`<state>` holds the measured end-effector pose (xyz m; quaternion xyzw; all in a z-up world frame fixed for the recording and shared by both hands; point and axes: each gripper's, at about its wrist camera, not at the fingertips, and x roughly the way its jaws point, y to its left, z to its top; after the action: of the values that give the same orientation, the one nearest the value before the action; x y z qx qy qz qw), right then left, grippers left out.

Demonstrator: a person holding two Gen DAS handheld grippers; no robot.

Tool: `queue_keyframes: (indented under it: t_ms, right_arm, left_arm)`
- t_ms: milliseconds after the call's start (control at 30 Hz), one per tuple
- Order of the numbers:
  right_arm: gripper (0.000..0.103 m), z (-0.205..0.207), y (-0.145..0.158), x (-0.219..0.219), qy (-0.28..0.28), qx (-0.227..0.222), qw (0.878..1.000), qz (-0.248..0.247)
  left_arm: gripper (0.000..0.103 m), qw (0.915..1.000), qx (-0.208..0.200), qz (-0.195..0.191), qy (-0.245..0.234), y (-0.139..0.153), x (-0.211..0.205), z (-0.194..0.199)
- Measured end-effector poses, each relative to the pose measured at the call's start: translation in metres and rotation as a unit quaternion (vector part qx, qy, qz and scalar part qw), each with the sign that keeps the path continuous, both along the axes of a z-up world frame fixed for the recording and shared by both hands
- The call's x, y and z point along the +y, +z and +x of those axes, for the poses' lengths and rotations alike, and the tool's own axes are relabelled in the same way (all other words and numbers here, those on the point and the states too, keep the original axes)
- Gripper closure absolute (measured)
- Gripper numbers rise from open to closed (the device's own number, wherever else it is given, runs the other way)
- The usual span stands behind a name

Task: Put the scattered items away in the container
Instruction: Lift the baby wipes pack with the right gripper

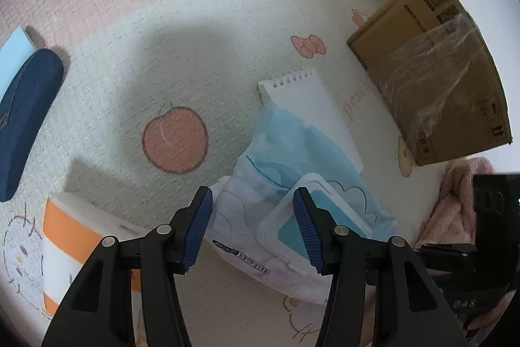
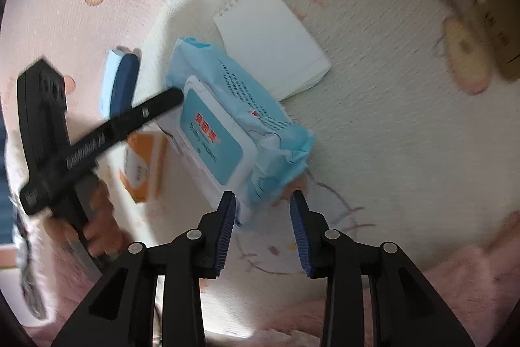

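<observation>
The pack of baby wipes (image 1: 292, 184) lies flat on the patterned play mat (image 1: 146, 54), one corner riding over a white spiral notepad (image 1: 312, 106) and an orange-and-white box (image 1: 65, 236) just beside it on the other side. The left claw (image 1: 252, 226) hangs straight over the pack, spread wide with nothing pinched, one blue pad over the hard flip lid and the other near the pack's soft edge. The right claw (image 2: 263, 233) is partly spread and empty too, with the crimped end seam of the pack (image 2: 234, 126) just ahead of its tips. From that side the pack's long axis runs away from the right claw, toward the notepad (image 2: 273, 41). The left looks the nearer and better placed, I'd say, spanning the short width. The cardboard box (image 1: 432, 67) sits well apart beyond the notepad; a dark blue case (image 1: 22, 119) lies off at the far side.
</observation>
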<state>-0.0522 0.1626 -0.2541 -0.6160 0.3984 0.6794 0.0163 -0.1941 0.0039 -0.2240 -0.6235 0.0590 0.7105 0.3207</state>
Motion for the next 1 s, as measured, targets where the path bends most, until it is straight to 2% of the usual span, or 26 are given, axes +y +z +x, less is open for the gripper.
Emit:
queue_keyframes:
  t_ms: [167, 267, 367, 433, 533, 667, 767, 900, 1000]
  right_arm:
    - [0.069, -0.012, 0.002, 0.007, -0.003, 0.019, 1.000, 0.022]
    - [0.069, -0.022, 0.009, 0.025, -0.017, 0.033, 0.999, 0.040]
    - [0.069, -0.036, 0.015, 0.041, -0.007, 0.040, 0.998, 0.045]
    - [0.069, -0.037, 0.021, 0.047, 0.006, 0.055, 0.997, 0.058]
    - [0.069, -0.027, 0.027, 0.045, 0.048, 0.073, 0.994, 0.068]
    - [0.069, -0.016, 0.023, 0.035, 0.088, 0.075, 0.989, 0.093]
    - [0.069, -0.012, 0.018, 0.036, 0.089, 0.084, 0.988, 0.093]
    - [0.069, -0.014, 0.011, 0.037, 0.080, 0.090, 0.990, 0.071]
    - [0.069, -0.017, 0.007, 0.037, 0.077, 0.097, 0.991, 0.056]
  left_arm:
    - [0.047, 0.9998, -0.005, -0.015, 0.015, -0.003, 0.002, 0.016]
    - [0.047, 0.9993, -0.008, -0.032, 0.017, -0.004, 0.003, 0.039]
    - [0.047, 0.9989, -0.023, -0.031, 0.025, -0.007, 0.002, 0.068]
    - [0.047, 0.9982, -0.032, -0.023, 0.045, -0.007, -0.001, 0.085]
    - [0.047, 0.9938, -0.044, -0.007, 0.102, -0.005, -0.012, 0.101]
    - [0.047, 0.9815, -0.051, 0.021, 0.183, 0.000, -0.029, 0.102]
    - [0.047, 0.9731, -0.054, 0.026, 0.222, 0.002, -0.038, 0.098]
    - [0.047, 0.9757, -0.036, 0.014, 0.215, 0.003, -0.034, 0.094]
    - [0.047, 0.9766, -0.035, 0.025, 0.211, 0.004, -0.029, 0.093]
